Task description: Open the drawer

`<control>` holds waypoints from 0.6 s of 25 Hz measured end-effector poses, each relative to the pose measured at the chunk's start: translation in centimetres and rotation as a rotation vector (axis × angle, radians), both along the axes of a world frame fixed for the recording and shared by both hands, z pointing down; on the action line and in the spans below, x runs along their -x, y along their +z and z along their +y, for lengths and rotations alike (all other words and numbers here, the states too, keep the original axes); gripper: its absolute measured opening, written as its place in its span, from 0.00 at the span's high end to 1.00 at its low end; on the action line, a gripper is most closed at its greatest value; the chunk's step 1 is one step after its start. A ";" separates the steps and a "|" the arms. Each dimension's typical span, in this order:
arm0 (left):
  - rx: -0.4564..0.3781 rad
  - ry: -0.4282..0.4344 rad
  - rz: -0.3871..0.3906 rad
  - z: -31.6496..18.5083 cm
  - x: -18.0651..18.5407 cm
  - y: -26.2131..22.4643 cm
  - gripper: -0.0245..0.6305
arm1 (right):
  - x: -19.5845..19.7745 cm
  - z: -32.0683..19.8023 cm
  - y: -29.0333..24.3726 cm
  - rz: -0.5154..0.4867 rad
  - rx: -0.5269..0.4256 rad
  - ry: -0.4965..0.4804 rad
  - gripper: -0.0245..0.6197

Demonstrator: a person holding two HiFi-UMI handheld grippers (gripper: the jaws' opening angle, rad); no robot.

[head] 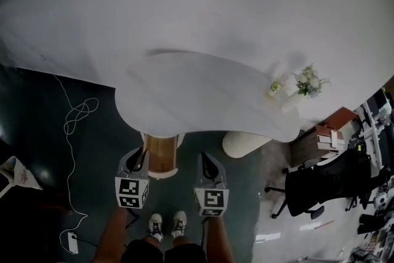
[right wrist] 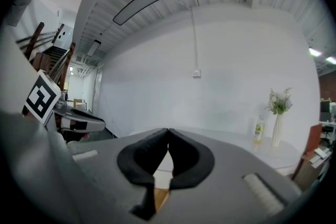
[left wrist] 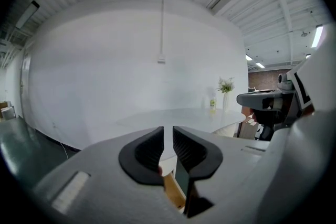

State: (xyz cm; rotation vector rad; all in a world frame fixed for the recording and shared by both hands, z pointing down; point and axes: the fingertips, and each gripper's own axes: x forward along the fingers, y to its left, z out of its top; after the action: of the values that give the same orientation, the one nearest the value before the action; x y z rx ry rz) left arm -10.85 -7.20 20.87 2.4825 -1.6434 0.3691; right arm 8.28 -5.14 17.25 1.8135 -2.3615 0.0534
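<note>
No drawer front shows in any view. Below the near edge of the white oval table (head: 203, 95) stands a wooden pedestal unit (head: 161, 156). My left gripper (head: 136, 160) hangs just left of it, level with the table edge, and my right gripper (head: 206, 161) just right of it. In the left gripper view the left gripper (left wrist: 168, 140) has a narrow gap between its black pads and nothing in it. In the right gripper view the right gripper (right wrist: 168, 136) has its tips touching, empty. Both point across the table (left wrist: 178, 115) toward the white wall.
A vase of flowers (head: 309, 80) and a small bottle (head: 275, 87) stand at the table's right end. A white pouf (head: 243, 143), a black office chair (head: 320, 185) and a brown cabinet with books (head: 329, 135) are to the right. A white cable (head: 74, 114) trails on the floor at left.
</note>
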 end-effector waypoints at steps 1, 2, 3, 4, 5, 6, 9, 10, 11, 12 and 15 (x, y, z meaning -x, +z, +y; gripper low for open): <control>-0.010 0.000 0.002 0.1 0.0 -1.0 0.87 | -0.1 0.3 -0.9 0.001 -0.007 0.001 0.96; -0.019 0.000 0.004 0.3 0.0 -2.0 0.89 | -0.2 0.8 -1.8 0.001 -0.013 0.003 0.96; -0.027 0.002 0.005 0.7 -0.1 -3.0 0.89 | -0.4 1.2 -2.7 0.001 -0.019 0.006 0.96; -0.035 0.006 0.005 1.0 -0.2 -3.8 0.90 | -0.4 1.7 -3.4 0.001 -0.024 0.009 0.96; -0.042 0.011 0.004 1.4 -0.2 -4.6 0.91 | -0.5 2.2 -4.0 0.001 -0.027 0.013 0.96; -0.047 0.015 0.003 1.8 -0.1 -5.3 0.92 | -0.5 2.6 -4.6 0.001 -0.030 0.016 0.96; -0.058 0.017 0.000 2.7 0.2 -6.9 0.93 | -0.3 3.5 -5.8 0.002 -0.034 0.020 0.96; -0.062 0.016 0.001 3.0 0.3 -7.4 0.93 | -0.3 3.9 -6.2 0.005 -0.034 0.022 0.96; -0.068 0.017 0.001 3.3 0.4 -7.9 0.94 | -0.3 4.3 -6.5 0.006 -0.035 0.024 0.96; -0.074 0.017 0.000 3.7 0.6 -8.4 0.94 | -0.2 4.7 -6.8 0.008 -0.036 0.027 0.96; -0.089 0.015 -0.006 4.7 1.2 -9.4 0.94 | -0.2 5.9 -7.3 0.011 -0.038 0.033 0.96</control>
State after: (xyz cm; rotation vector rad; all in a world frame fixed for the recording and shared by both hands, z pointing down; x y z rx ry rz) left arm -12.08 -2.46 11.43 2.5608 -1.6795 0.3121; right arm 8.52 0.74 9.91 1.8656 -2.3405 0.0030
